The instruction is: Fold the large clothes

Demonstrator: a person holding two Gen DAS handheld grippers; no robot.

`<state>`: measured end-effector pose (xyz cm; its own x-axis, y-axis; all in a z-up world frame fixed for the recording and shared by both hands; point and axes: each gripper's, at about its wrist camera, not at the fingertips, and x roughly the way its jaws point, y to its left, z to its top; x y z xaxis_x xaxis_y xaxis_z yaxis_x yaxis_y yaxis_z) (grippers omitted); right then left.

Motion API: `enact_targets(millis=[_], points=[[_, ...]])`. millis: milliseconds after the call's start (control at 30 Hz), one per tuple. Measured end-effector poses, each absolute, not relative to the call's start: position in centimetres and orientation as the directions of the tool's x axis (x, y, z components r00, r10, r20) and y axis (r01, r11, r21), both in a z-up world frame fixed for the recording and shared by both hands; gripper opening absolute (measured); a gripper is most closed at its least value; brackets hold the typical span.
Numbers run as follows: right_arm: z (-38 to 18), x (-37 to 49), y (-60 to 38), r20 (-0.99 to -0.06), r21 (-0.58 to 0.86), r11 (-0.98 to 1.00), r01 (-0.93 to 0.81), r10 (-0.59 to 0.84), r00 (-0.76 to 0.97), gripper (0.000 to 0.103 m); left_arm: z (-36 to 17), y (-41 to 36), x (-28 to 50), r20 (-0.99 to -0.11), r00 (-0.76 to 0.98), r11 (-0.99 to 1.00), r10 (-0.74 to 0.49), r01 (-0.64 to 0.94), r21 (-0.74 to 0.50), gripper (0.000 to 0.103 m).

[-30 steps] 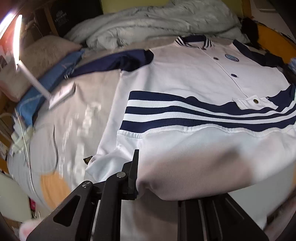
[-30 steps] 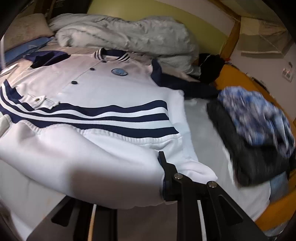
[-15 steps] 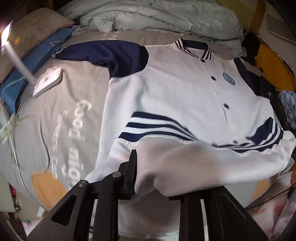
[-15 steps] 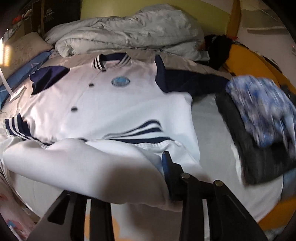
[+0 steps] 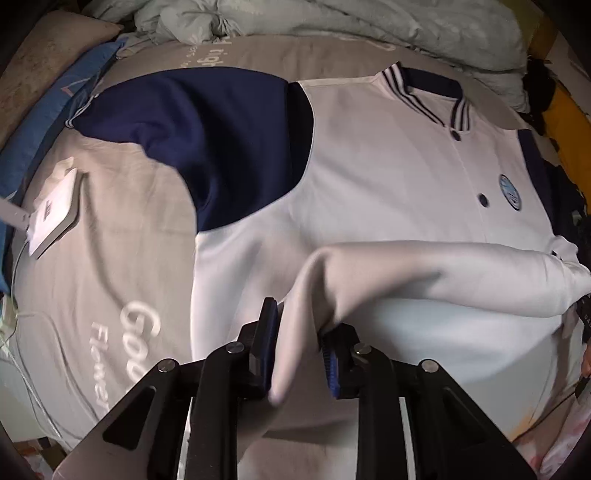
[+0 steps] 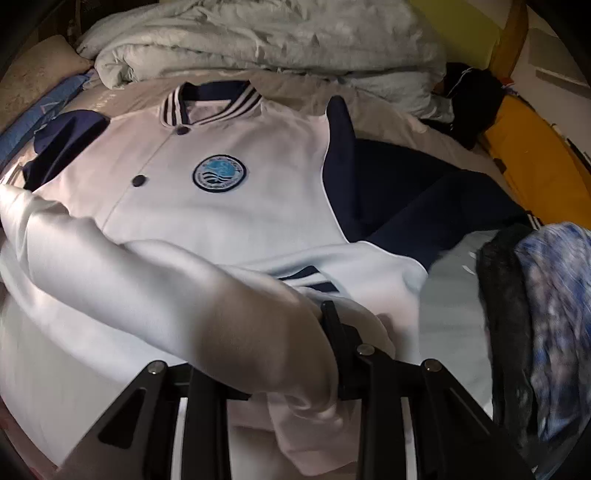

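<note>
The white jacket (image 5: 388, 177) with navy sleeves lies face up on the bed (image 5: 122, 229), its striped collar toward the crumpled grey duvet (image 5: 332, 26) at the far side. Its lower hem is lifted and folded up over the chest. The left gripper (image 5: 299, 347) has the hem cloth between its jaws, which are narrow and closing on it. The right gripper (image 6: 288, 350) also holds a thick roll of the hem; its jaws are closing too, but the cloth hides the left finger, so only the right finger (image 6: 332, 332) shows.

Near the jacket's left sleeve a white flat device (image 5: 53, 212) with a cable rests on the grey sheet, beside a blue pillow (image 5: 44, 122). Only the left wrist view shows this device and the printed white letters on the sheet. Only the right wrist view shows a dark and blue patterned pile of clothes (image 6: 535, 325) just beside the other navy sleeve (image 6: 424, 199), and a black garment (image 6: 472, 107) near the yellow bed edge (image 6: 535, 155). The round blue badge (image 6: 219, 173) is clearer there.
</note>
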<state>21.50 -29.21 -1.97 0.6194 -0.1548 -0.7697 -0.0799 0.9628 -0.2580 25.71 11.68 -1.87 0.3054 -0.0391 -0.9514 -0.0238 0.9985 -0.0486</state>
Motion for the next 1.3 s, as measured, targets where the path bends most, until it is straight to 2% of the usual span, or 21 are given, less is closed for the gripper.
enact_targets(millis=[167, 200, 233, 267, 300, 333, 400, 433, 467, 567, 633, 767, 867, 967, 1100, 1133, 1167, 1200, 1233, 1267, 1300], points=[[-2.0, 22.8, -29.4, -0.771, -0.27, 0.959, -0.087, -0.161, 0.616, 0.031, -2.6, 10.8, 27.2, -0.938, 0.348, 1.0, 0.007, 0.01, 0.012, 0.025], [-2.0, 22.6, -29.5, -0.763, -0.272, 0.959, -0.084, -0.162, 0.625, 0.038, -2.5, 10.5, 27.0, -0.926, 0.377, 0.999, 0.018, 0.026, 0.03, 0.029], [-1.8, 22.5, -29.6, -0.756, -0.276, 0.958, -0.076, -0.168, 0.633, 0.049, -2.2, 10.2, 26.5, -0.91, 0.413, 0.998, 0.035, 0.036, 0.055, 0.036], [-1.7, 22.4, -29.7, -0.75, -0.278, 0.958, -0.072, -0.169, 0.64, 0.055, -1.8, 10.0, 25.8, -0.89, 0.452, 0.996, 0.055, 0.037, 0.08, 0.056], [-1.3, 21.8, -30.0, -0.736, -0.273, 0.96, -0.066, -0.164, 0.657, 0.066, -1.2, 9.9, 24.9, -0.864, 0.499, 0.995, 0.064, 0.038, 0.096, 0.076], [-0.9, 21.4, -30.2, -0.726, -0.262, 0.963, -0.065, -0.152, 0.67, 0.071, -0.7, 9.9, 24.1, -0.837, 0.544, 0.994, 0.062, 0.038, 0.098, 0.081], [-0.1, 20.5, -30.8, -0.711, -0.232, 0.971, -0.065, -0.124, 0.693, 0.076, 0.5, 10.1, 22.1, -0.785, 0.618, 0.995, 0.056, 0.029, 0.094, 0.083], [0.4, 20.0, -31.1, -0.697, -0.218, 0.974, -0.055, -0.116, 0.708, 0.084, 1.0, 10.3, 21.5, -0.769, 0.636, 0.996, 0.054, 0.024, 0.091, 0.085], [1.0, 19.4, -31.4, -0.676, -0.204, 0.978, -0.038, -0.112, 0.728, 0.087, 1.6, 10.5, 20.7, -0.755, 0.654, 0.997, 0.047, 0.02, 0.079, 0.089], [2.1, 17.7, -32.4, -0.636, -0.161, 0.987, -0.009, -0.097, 0.765, 0.087, 2.7, 11.9, 19.0, -0.726, 0.687, 0.999, 0.043, -0.019, 0.042, 0.095], [2.3, 17.2, -32.8, -0.648, -0.134, 0.991, -0.027, -0.067, 0.759, 0.087, 2.6, 12.9, 18.3, -0.723, 0.687, 0.997, 0.07, -0.058, 0.041, 0.097], [2.0, 17.2, -33.7, -0.651, -0.14, 0.989, 0.036, -0.119, 0.75, 0.087, 0.7, 14.8, 19.2, -0.766, 0.633, 0.992, 0.111, -0.118, 0.046, 0.097], [1.3, 18.2, -35.2, -0.67, -0.084, 0.993, 0.084, -0.119, 0.733, 0.087, -1.3, 15.9, 20.2, -0.788, 0.596, 0.984, 0.154, -0.165, 0.067, 0.097], [0.0, 19.5, -36.5, -0.708, -0.055, 0.995, 0.084, -0.099, 0.7, 0.087, -2.7, 17.5, 21.6, -0.818, 0.569, 0.982, 0.082, -0.188, -0.033, 0.091], [-2.0, 20.8, -37.8, -0.761, 0.007, 0.995, 0.095, -0.056, 0.646, 0.087, -4.4, 20.4, 23.2, -0.837, 0.545, 0.946, -0.047, -0.245, -0.213, 0.073], [-2.3, 21.0, -38.0, -0.77, 0.022, 0.996, 0.09, -0.041, 0.637, 0.084, -4.8, 20.9, 23.4, -0.838, 0.542, 0.937, -0.065, -0.257, -0.238, 0.064], [-2.5, 21.1, -38.1, -0.774, 0.038, 0.995, 0.087, -0.026, 0.633, 0.078, -5.1, 21.3, 23.6, -0.836, 0.542, 0.93, -0.092, -0.254, -0.267, 0.026], [-2.5, 21.1, -38.0, -0.776, 0.062, 0.995, 0.074, 0.001, 0.631, 0.053, -5.4, 21.4, 23.9, -0.83, 0.537, 0.922, -0.149, -0.228, -0.312, 0.005], [-2.3, 20.9, -38.0, -0.771, 0.074, 0.994, 0.075, 0.009, 0.637, 0.016, -5.0, 21.3, 24.0, -0.817, 0.552, 0.919, -0.168, -0.211, -0.332, 0.004], [-1.8, 20.5, -37.9, -0.752, 0.063, 0.993, 0.104, -0.021, 0.659, 0.004, -4.2, 21.1, 23.9, -0.793, 0.59, 0.925, -0.151, -0.199, -0.324, 0.004], [-1.3, 20.1, -37.8, -0.732, 0.052, 0.992, 0.115, -0.04, 0.68, 0.005, -3.1, 20.6, 23.9, -0.764, 0.632, 0.938, -0.134, -0.168, -0.304, 0.004]])
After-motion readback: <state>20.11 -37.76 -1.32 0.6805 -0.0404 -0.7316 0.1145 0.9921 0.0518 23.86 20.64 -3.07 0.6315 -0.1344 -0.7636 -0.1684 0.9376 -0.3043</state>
